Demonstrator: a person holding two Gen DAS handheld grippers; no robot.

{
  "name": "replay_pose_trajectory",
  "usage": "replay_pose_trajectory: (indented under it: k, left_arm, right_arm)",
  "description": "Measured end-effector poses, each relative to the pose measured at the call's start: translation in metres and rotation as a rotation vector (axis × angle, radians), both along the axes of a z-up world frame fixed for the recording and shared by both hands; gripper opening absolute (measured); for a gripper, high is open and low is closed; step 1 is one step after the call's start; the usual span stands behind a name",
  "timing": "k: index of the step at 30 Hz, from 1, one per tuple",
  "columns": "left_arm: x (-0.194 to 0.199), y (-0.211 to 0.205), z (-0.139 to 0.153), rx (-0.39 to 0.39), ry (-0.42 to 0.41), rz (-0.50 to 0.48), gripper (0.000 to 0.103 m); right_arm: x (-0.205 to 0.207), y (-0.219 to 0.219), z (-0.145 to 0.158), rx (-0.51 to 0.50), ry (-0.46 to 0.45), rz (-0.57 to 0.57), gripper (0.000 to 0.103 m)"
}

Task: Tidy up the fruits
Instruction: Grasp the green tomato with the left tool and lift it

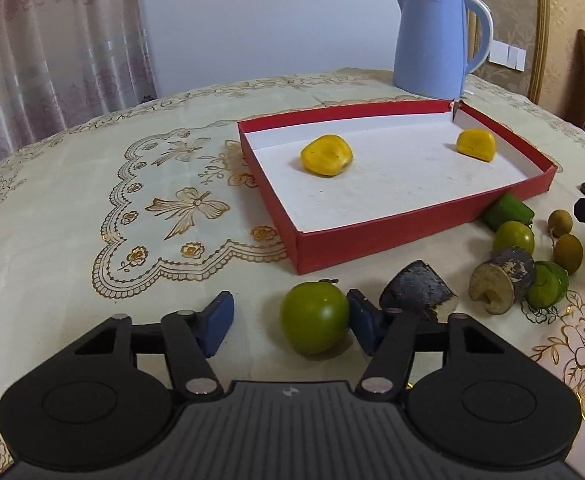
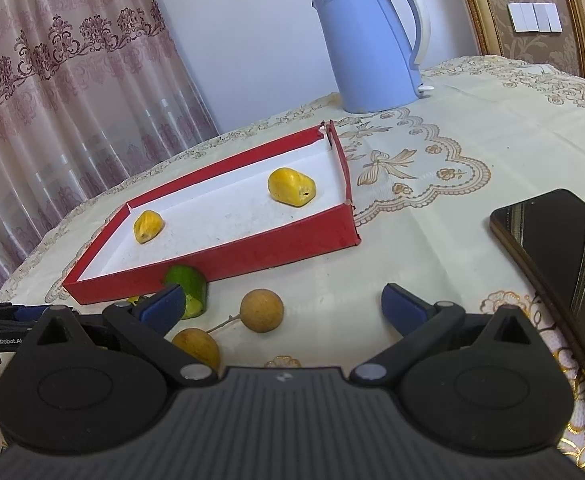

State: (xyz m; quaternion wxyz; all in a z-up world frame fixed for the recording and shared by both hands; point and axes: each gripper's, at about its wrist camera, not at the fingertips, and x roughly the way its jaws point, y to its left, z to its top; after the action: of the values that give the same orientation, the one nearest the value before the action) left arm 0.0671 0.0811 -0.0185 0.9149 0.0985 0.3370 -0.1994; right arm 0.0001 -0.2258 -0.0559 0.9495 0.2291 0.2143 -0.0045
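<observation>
My left gripper (image 1: 290, 318) hangs low over the tablecloth, and a round green fruit (image 1: 315, 318) lies between its blue pads. The right pad touches the fruit and the left pad stands clear of it, so the gripper is open. A shallow red box (image 1: 372, 232) with a white floor holds two yellow fruits (image 1: 326, 155) (image 1: 475, 145). My right gripper (image 2: 284, 306) is open and empty, in front of the red box (image 2: 212, 264). A brown longan (image 2: 261, 310) lies just past its fingertips, a second longan (image 2: 196, 346) nearer its left finger, and a cut green fruit (image 2: 186, 290) behind that finger.
Right of the box lie two dark cut pieces (image 1: 416, 288) (image 1: 500, 280), several green fruits (image 1: 513, 237) and two longans (image 1: 567, 253). A blue kettle (image 1: 432, 40) stands behind the box. A dark phone (image 2: 564, 248) lies at the right. Curtains hang beyond the table's far left edge.
</observation>
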Motion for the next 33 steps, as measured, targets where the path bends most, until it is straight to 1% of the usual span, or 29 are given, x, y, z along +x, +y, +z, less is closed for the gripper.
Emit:
replay_pose_trajectory:
  k: [2,4,5,11,21,29,33]
  left_arm:
    - [-0.002,-0.003,0.000,0.002,-0.006,-0.008,0.049]
    - [-0.005,-0.005,0.000,-0.008,-0.003,-0.018,0.035]
    - [-0.006,-0.006,0.000,-0.014,0.001,-0.017,0.034]
    - [-0.015,-0.010,0.001,0.001,-0.019,0.031,0.033]
    - [-0.026,-0.022,0.005,0.057,-0.066,0.108,0.033]
    - [-0.030,-0.028,0.020,0.057,-0.116,0.165,0.033]
    - [-0.028,-0.032,0.022,0.050,-0.117,0.194,0.033]
  right_arm:
    - [0.000,0.000,0.000,-0.001,0.001,0.000,0.103]
    - [0.000,0.000,0.000,-0.001,0.001,0.000,0.103]
    - [0.000,0.000,0.000,-0.001,0.001,0.000,0.103]
    - [0.000,-0.001,-0.001,0.007,-0.002,0.001,0.103]
    - [0.000,-0.002,-0.001,0.013,-0.004,0.002,0.103]
    - [-0.001,-0.003,-0.001,0.016,-0.006,0.002,0.103]
    - [-0.001,-0.003,-0.001,0.016,-0.005,0.002,0.103]
